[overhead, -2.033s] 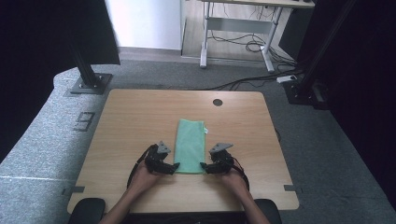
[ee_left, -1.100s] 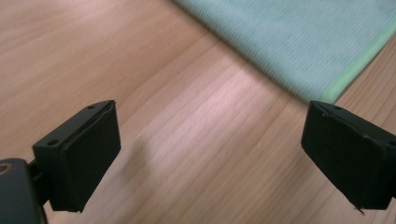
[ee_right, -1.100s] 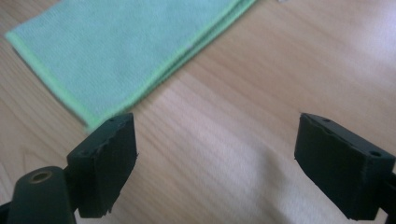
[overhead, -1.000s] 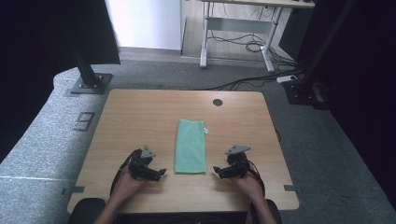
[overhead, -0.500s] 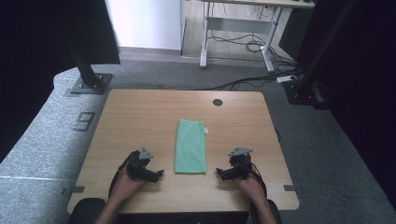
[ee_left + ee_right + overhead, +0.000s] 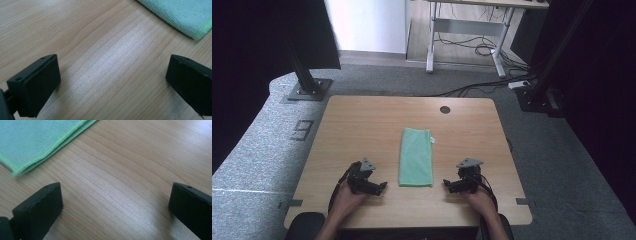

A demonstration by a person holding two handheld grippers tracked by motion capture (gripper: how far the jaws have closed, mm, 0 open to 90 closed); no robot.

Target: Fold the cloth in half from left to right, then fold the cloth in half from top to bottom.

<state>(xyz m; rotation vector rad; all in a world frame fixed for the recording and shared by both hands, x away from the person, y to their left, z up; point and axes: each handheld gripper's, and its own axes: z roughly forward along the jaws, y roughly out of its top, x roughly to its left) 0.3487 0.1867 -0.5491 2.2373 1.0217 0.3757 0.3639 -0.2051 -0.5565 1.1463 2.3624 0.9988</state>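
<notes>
So the green microfiber cloth (image 6: pixel 416 157) is lying flat in the middle of the wooden table (image 6: pixel 362 125), a bit toward the person's edge. It's folded into a long narrow rectangle running away from the person, mint green with a brighter lime stitched hem, and there's a tiny white tag poking out at its far right corner. Up close in the left gripper view the cloth (image 6: pixel 180 15) has that nubby terry texture, and in the right gripper view you can see the stacked layers of the cloth (image 6: pixel 37 142) at the folded edge.

Left gripper (image 6: pixel 381 187) sits low at the near edge just beside the cloth's near left corner, jaws spread wide with only bare wood between them, not touching the fabric. Right gripper (image 6: pixel 447 185) mirrors it on the other side, near the near right corner, jaws also gaping wide apart after just having opened a little further, nothing between them.

Both are clear of the cloth.
</notes>
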